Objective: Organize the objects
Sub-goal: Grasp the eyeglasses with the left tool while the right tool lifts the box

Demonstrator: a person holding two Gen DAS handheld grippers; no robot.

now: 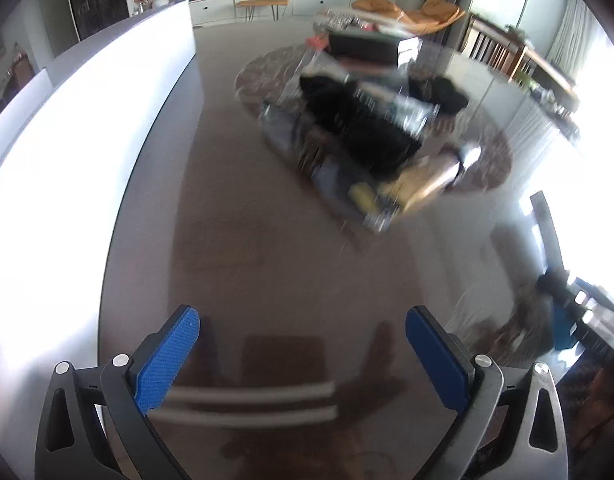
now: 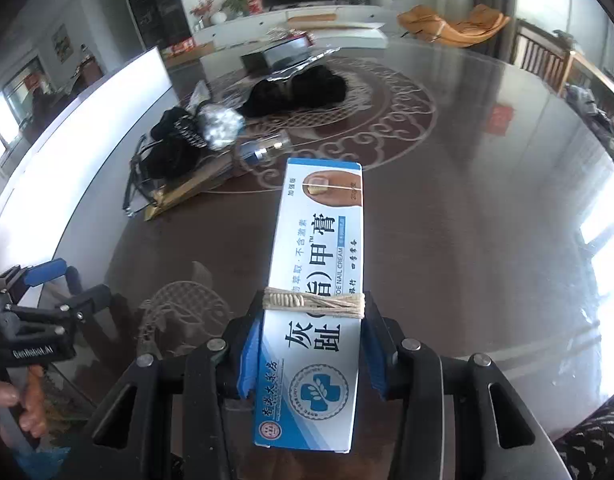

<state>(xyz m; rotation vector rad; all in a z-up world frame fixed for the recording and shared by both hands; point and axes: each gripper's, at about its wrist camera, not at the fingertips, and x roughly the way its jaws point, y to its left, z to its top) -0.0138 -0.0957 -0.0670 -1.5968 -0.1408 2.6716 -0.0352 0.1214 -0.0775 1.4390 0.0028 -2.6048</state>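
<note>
Right gripper (image 2: 311, 344) clamps cream box (image 2: 319, 280), lengthwise pointing away.

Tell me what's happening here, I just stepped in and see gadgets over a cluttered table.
A person is tidying a glossy dark round table with a handheld gripper in each hand. The right gripper is shut on a long white-and-blue nail cream box with string wound around it, held above the tabletop. The left gripper is open and holds nothing. A blurry pile of black items and packaging still sits farther back on the table.
</note>
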